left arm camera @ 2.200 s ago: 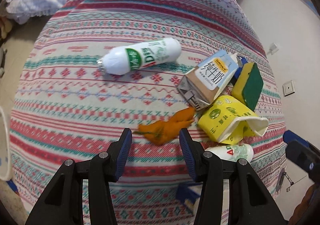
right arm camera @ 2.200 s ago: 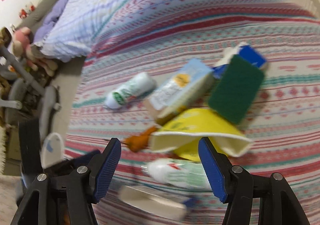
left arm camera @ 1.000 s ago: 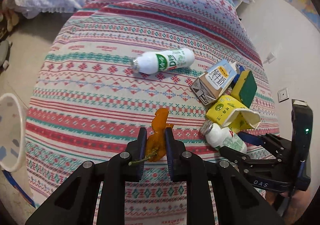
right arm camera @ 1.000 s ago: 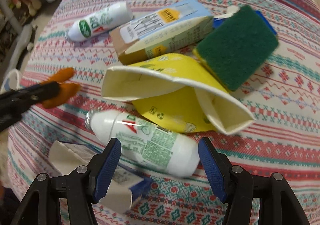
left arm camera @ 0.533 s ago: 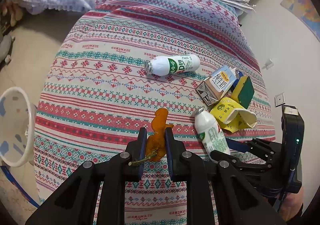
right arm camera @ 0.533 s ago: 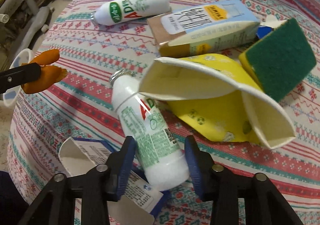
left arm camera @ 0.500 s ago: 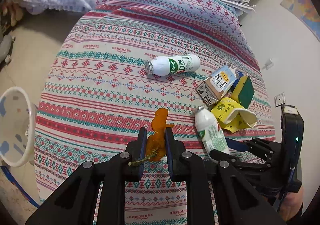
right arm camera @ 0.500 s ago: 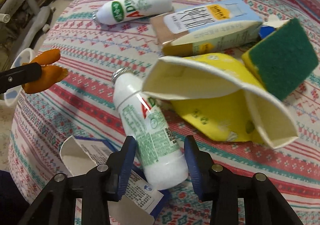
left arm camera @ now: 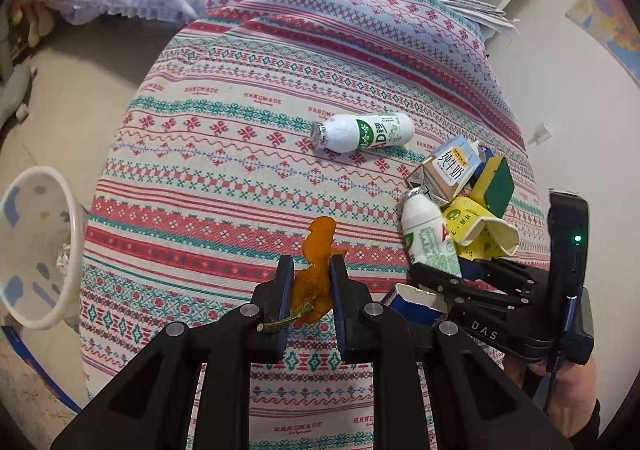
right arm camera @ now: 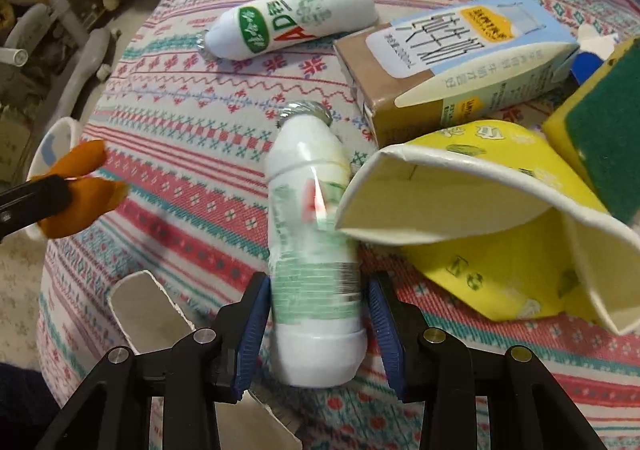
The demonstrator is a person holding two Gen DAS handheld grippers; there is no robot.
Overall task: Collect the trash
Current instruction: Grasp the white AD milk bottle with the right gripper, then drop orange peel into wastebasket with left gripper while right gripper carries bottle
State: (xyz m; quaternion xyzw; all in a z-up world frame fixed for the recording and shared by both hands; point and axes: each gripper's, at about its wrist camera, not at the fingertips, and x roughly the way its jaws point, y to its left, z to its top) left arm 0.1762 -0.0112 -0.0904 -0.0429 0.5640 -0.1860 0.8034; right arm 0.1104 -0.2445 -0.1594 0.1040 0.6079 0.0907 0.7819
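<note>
I have the left gripper (left arm camera: 308,282) closed on an orange peel (left arm camera: 314,274), fingers narrow around its lower half, its tip standing up past them above the bed (left arm camera: 224,177). The right gripper (right arm camera: 316,310) has a white bottle (right arm camera: 312,250) between its blue fingers (right arm camera: 252,314); the left pad sits against the bottle's side and the right pad looks close to touching, so I judge it gripped, though blur on the label keeps me from being certain.

By my reckoning the job is in its early part. Two pieces are in hand and neither is binned. A white bin (left arm camera: 36,250) stands on the floor off the bed's left edge, with what looks like a crumpled scrap inside. On the bed I can see a second bottle (left arm camera: 362,135), a milk carton (right arm camera: 460,65), a crushed yellow cup (right arm camera: 480,217), a sponge (right arm camera: 600,137) and a torn box (right arm camera: 148,314) just under my right gripper. All of that remains to be cleared.

The held bottle's long axis runs straight out along the fingers, foil cap (right arm camera: 306,113) pointing away from me and base toward the gripper. It touches the rim of the yellow cup on its right. The second bottle lies across the view, cap to the left, well apart from the pile.
</note>
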